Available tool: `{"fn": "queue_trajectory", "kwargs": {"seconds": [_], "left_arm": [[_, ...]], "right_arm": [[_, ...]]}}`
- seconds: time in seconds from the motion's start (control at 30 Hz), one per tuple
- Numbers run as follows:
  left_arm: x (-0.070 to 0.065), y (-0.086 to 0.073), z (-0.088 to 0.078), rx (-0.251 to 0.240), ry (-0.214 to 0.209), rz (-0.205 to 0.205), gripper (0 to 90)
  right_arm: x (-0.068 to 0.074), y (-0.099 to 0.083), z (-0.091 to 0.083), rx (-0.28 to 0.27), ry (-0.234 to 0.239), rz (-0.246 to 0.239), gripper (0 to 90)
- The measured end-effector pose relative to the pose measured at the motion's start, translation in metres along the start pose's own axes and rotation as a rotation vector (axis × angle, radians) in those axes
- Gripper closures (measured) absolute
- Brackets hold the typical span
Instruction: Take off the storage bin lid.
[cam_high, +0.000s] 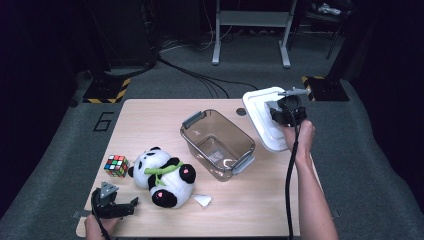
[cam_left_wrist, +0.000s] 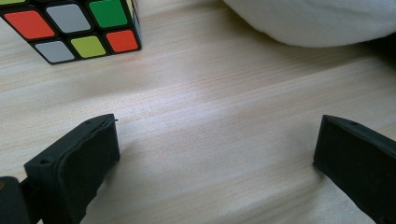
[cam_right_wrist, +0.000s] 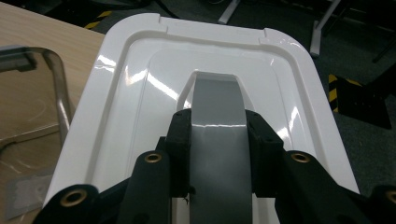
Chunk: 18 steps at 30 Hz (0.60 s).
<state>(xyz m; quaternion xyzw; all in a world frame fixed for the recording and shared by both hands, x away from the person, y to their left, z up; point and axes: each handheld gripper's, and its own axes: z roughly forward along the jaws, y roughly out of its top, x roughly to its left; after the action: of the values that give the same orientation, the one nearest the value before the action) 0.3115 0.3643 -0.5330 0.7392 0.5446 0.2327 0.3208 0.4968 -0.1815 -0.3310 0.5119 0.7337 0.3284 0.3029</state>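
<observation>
A white box lid (cam_high: 264, 116) hangs tilted over the table's far right corner, held by its grey handle (cam_right_wrist: 218, 116), on which my right gripper (cam_high: 286, 111) is shut. The pads (cam_right_wrist: 181, 140) press the handle from both sides. A clear brownish plastic box (cam_high: 217, 143) with grey clips stands open in the middle of the table, just left of the lid. My left gripper (cam_high: 116, 205) rests open near the front left corner, its jaws wide apart over bare wood (cam_left_wrist: 210, 140). A colour cube (cam_high: 116, 165) and a plush panda (cam_high: 164, 176) lie just beyond it.
A small white paper scrap (cam_high: 202, 200) lies beside the panda. The wooden table (cam_high: 150, 115) stands on grey carpet. Black cables and a metal desk frame (cam_high: 250, 30) lie beyond the far edge, and yellow-black striped bases (cam_high: 106, 90) flank the table's far corners.
</observation>
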Motion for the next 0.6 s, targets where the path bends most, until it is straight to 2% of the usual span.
{"fn": "queue_trajectory", "kwargs": {"seconds": [0.3, 0.6], "left_arm": [[0.0, 0.0, 0.0, 0.005, -0.001, 0.0, 0.2], [0.0, 0.0, 0.0, 0.002, 0.0, -0.001, 0.2]], "right_arm": [[-0.022, -0.026, 0.02, 0.033, -0.062, 0.072, 66.0], [-0.034, -0.051, 0.042, 0.068, -0.111, 0.137, 66.1]]}}
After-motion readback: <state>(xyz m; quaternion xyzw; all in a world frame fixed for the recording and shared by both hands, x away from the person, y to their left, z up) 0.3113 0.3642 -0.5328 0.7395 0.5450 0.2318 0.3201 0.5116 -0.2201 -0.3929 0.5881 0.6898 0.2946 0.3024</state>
